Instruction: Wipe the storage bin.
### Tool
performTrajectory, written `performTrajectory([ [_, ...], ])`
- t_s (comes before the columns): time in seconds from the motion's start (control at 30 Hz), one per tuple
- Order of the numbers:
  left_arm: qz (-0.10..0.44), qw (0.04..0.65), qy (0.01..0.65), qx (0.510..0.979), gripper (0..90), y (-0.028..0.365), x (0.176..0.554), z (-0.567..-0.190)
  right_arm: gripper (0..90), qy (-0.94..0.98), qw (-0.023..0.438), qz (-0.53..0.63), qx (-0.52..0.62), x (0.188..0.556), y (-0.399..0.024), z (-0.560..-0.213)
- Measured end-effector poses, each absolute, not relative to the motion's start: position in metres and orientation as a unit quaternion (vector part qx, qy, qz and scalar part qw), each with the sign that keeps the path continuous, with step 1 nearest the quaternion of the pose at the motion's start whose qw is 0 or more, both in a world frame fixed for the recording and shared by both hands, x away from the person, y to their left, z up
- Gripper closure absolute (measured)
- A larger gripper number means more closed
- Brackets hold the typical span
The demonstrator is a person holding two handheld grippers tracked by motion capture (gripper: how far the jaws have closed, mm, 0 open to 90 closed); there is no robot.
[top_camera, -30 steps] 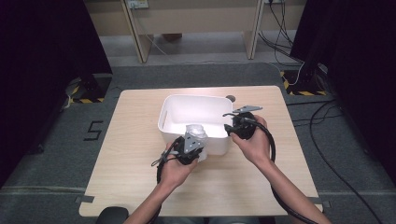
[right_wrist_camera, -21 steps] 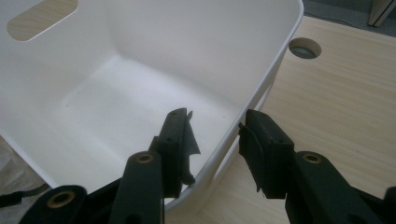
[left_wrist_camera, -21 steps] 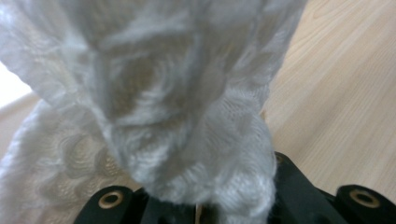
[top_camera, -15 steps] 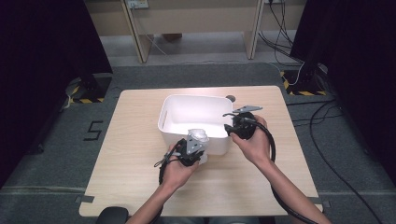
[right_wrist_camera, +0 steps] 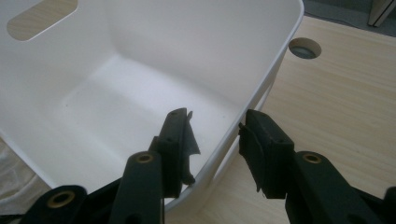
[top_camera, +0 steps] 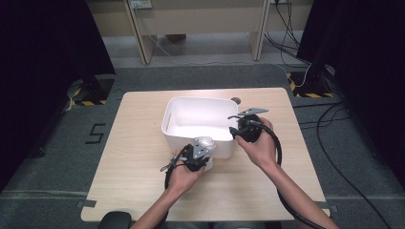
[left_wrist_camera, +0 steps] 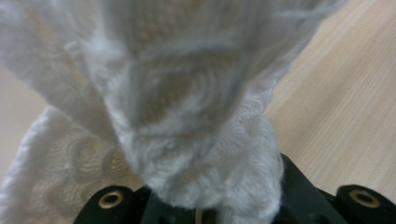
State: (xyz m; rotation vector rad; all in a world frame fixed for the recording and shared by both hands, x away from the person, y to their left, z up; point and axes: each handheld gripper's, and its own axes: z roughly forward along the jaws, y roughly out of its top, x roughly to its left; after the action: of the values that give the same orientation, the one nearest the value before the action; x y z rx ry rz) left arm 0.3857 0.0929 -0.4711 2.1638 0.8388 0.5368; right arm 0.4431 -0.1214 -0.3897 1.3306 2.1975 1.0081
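- We see a white tub planted mid-table, its walls blocking any low pass across the centre of the wooden table.
- Its inside lies open from above.
- Our right gripper straddles the tub's right wall, jaws parted with one inside and one outside, not touching it.
- White knitted cloth bunches over our left gripper at the tub's near wall, blocking that gripper's view ahead.
- Bare tabletop lies left, right and near of the tub.
- A round cable hole sits just beyond the tub's far right corner.
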Motion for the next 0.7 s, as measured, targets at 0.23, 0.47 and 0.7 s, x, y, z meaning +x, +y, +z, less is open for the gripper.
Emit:
performTrajectory([
  [0.23, 0.208, 0.369, 0.326, 0.845, 81.5, 0.092, 0.386, -0.471, 61.3, 0.782, 0.189, 0.359, 0.474, 0.443, -0.121, -0.39],
  [0.47, 0.214, 0.385, 0.319, 0.839, 81.5, 0.089, 0.383, -0.458, 61.3, 0.782, 0.189, 0.359, 0.474, 0.443, -0.121, -0.39],
  [0.7, 0.217, 0.394, 0.313, 0.836, 81.5, 0.085, 0.381, -0.446, 61.2, 0.782, 0.189, 0.359, 0.474, 0.443, -0.121, -0.39],
])
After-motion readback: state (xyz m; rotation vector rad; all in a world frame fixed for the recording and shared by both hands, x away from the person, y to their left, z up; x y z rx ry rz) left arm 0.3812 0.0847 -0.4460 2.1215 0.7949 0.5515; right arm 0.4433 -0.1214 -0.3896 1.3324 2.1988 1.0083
